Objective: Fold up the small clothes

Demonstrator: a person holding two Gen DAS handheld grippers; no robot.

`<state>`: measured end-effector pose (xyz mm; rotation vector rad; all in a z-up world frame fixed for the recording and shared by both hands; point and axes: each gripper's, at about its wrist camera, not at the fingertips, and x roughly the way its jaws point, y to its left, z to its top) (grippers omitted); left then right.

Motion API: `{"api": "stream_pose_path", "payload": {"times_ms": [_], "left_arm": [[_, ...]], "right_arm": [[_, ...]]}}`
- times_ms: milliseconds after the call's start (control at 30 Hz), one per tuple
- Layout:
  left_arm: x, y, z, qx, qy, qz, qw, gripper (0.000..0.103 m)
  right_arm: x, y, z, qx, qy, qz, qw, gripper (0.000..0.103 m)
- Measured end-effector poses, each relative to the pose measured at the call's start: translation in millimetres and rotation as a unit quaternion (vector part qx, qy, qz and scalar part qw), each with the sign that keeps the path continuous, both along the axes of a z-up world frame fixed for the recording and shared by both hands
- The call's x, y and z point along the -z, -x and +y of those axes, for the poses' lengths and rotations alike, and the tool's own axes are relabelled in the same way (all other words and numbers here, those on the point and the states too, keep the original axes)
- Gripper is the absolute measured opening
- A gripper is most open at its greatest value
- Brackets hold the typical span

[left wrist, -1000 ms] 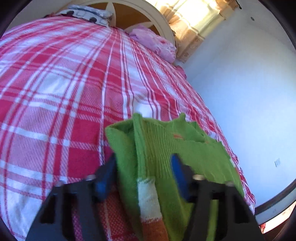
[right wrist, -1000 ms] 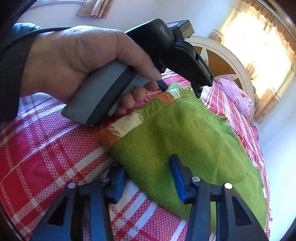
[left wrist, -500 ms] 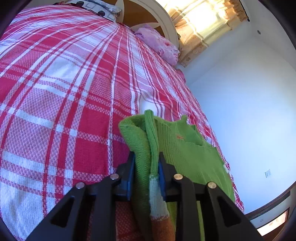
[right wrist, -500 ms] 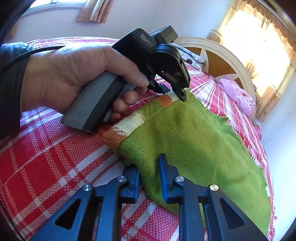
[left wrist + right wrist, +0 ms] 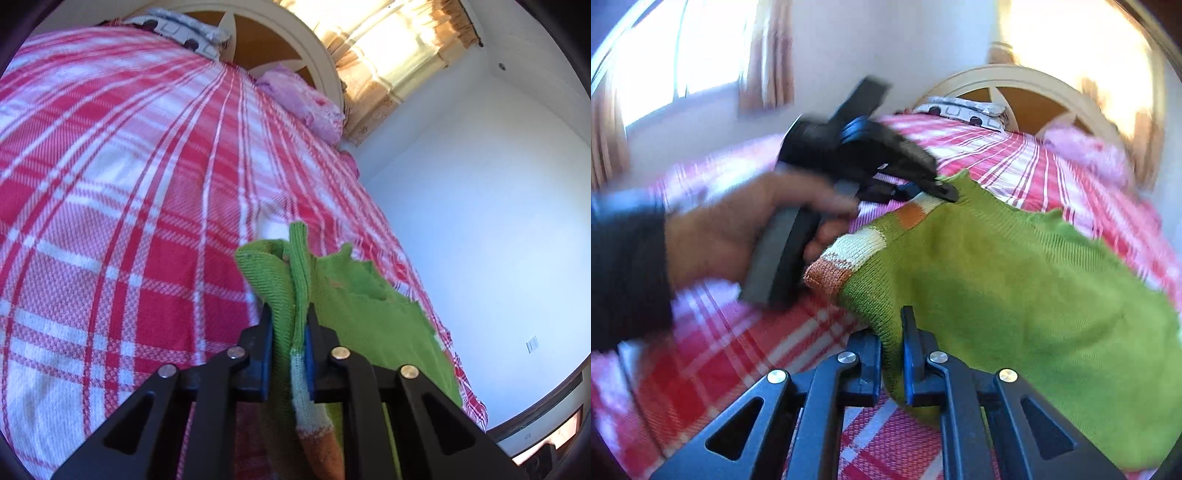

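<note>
A small green knitted sweater point(image 5: 1015, 280) with white and orange bands on its hem lies partly lifted over the red plaid bed. My left gripper point(image 5: 289, 332) is shut on a bunched fold of the sweater point(image 5: 354, 306) near the banded edge. My right gripper point(image 5: 892, 343) is shut on the sweater's near edge. In the right wrist view the left gripper point(image 5: 942, 192), held by a hand, pinches the far corner by the orange band. The stretch of sweater between the two grips hangs taut above the bed.
The red and white plaid bedspread point(image 5: 122, 192) covers the whole bed. A pink garment point(image 5: 306, 103) and a patterned pillow point(image 5: 964, 110) lie near the round headboard point(image 5: 1027, 81). A white wall point(image 5: 480, 206) runs along the bed's right side.
Both grippers have closed on the sweater's edge, having been open a second ago. Both have since lifted the gripped edge up and the views have tilted toward the headboard.
</note>
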<state>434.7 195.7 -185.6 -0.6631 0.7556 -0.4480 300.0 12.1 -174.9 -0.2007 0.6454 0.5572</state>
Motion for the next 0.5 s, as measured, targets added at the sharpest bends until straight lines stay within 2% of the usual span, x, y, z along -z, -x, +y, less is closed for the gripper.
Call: {"api": "stream_pose_path", "payload": {"times_ms": [67,233,500], "left_arm": [[-6,3,-1,-0.005,0.017,-0.004,0.9998,0.014],[-29,2,-12,-0.017,0.019,-0.024,0.9994,0.014],[-52,0,-35,-0.015,0.044,-0.046,0.9978,0.014]], "right_arm": [[-5,0,-9,0.003,-0.027,-0.004,1.000,0.008],[-17,7,-19,0.003,-0.052,-0.029,0.998,0.008],[-40,3,-72,0.042,-0.097,-0.047,0.993,0.008]]}}
